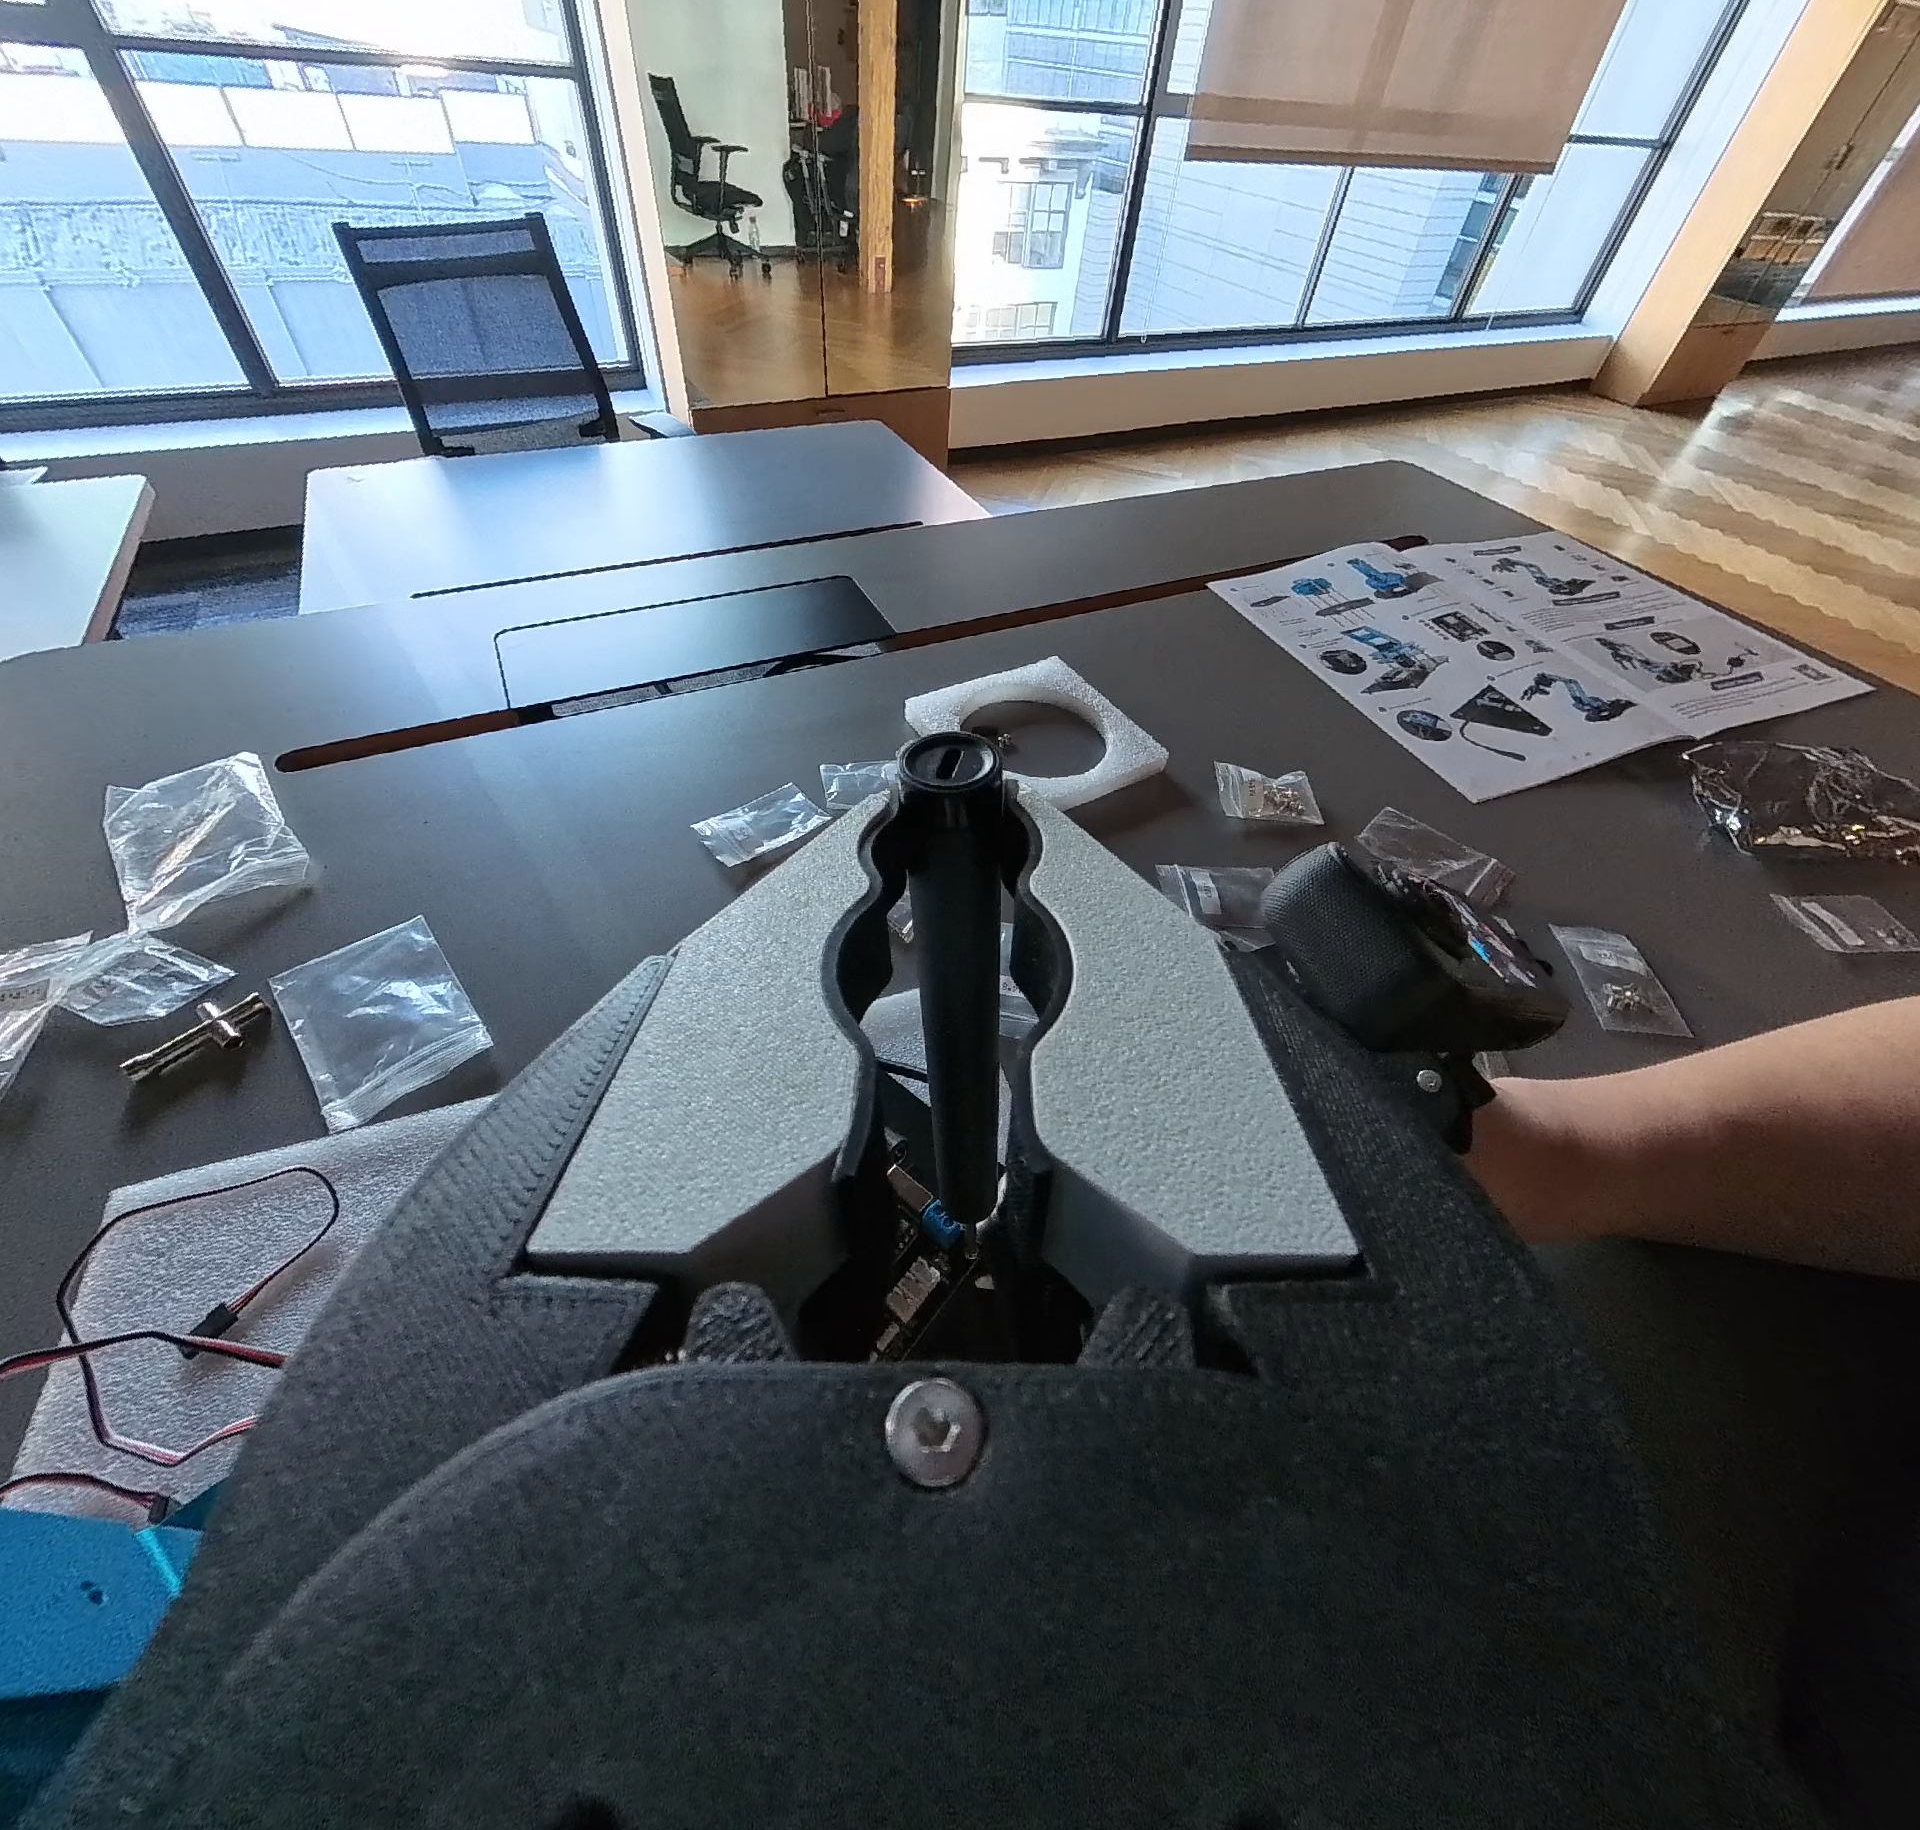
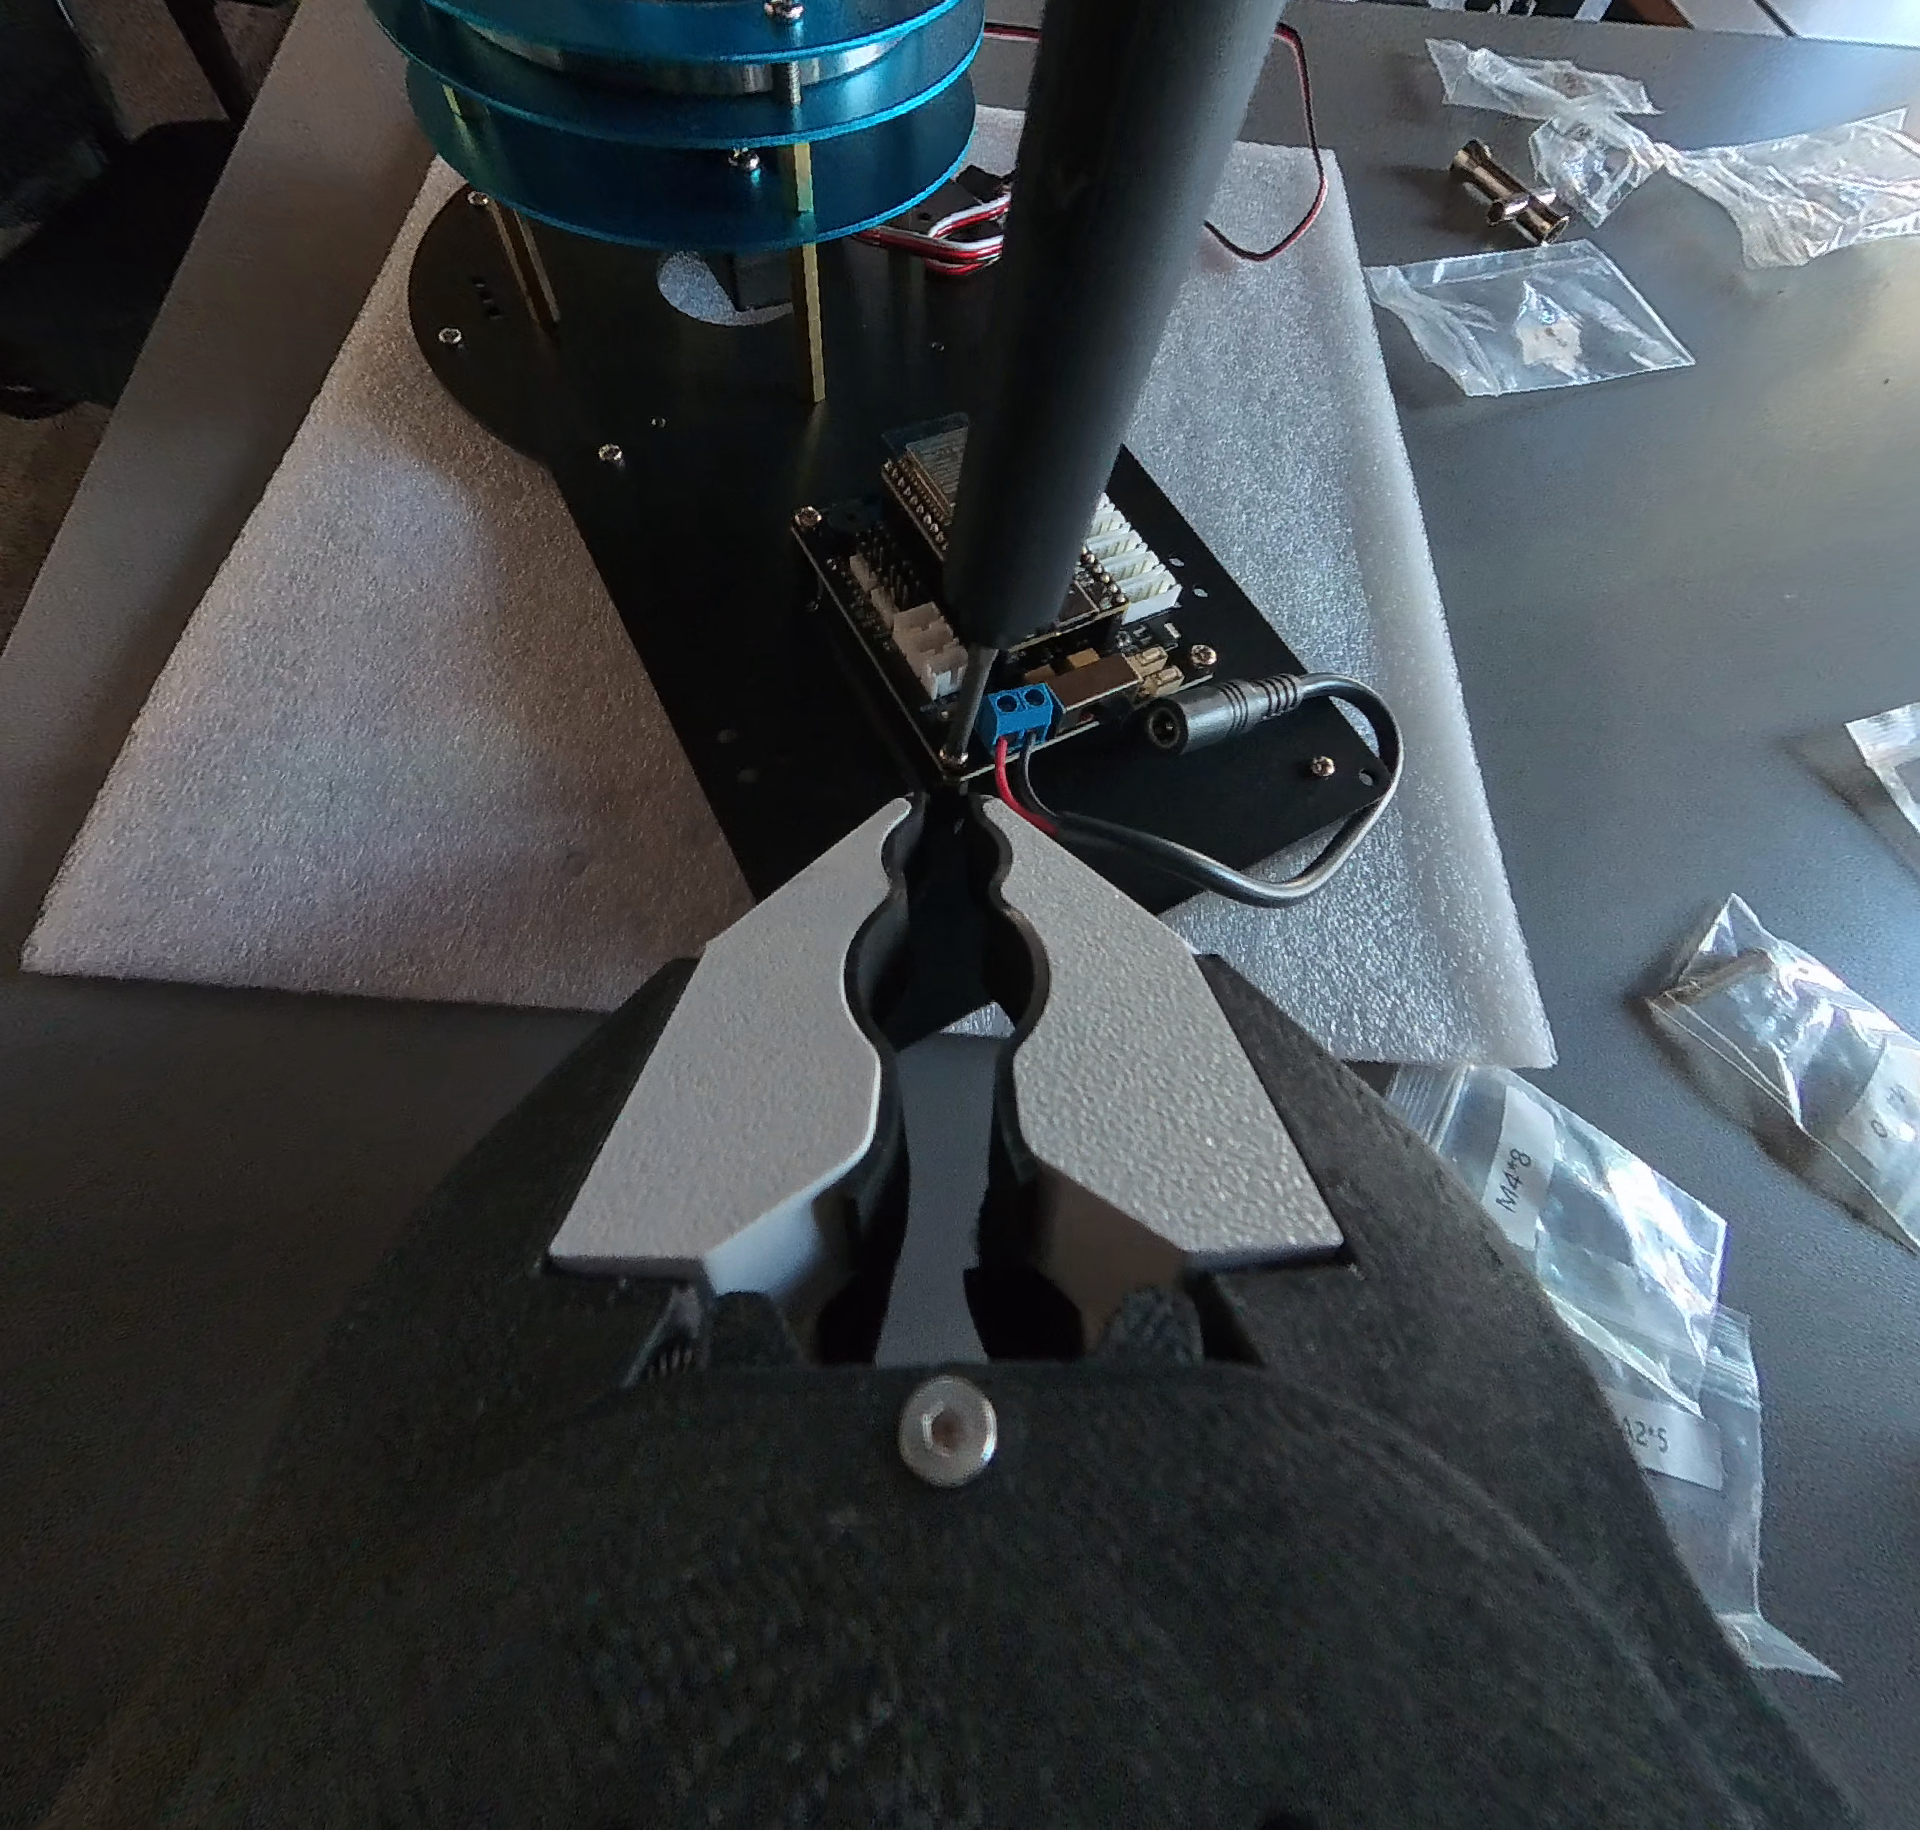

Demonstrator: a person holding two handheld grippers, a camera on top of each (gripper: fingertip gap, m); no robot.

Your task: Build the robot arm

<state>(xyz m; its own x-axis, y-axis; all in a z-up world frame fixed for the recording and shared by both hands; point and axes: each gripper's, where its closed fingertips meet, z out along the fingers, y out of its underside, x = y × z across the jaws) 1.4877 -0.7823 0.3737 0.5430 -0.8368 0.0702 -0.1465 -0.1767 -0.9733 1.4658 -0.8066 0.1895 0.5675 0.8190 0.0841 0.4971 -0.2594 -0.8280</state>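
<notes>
Black screwdriver [image 1: 954, 959] upright in the left claw [image 1: 951, 793], tip on circuit board [image 2: 1029, 627] corner screw.

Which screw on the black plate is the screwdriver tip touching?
The screw at the circuit board's near corner, beside the blue terminal block; the other screws stand free.

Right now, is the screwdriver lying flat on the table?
No, the left gripper holds the black screwdriver upright, tip down on a circuit board screw.

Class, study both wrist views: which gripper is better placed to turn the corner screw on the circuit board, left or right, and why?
Left. The left gripper is shut on the black screwdriver, whose tip sits on the circuit board's corner screw. The right gripper holds nothing, nearly closed beside that corner.
</notes>
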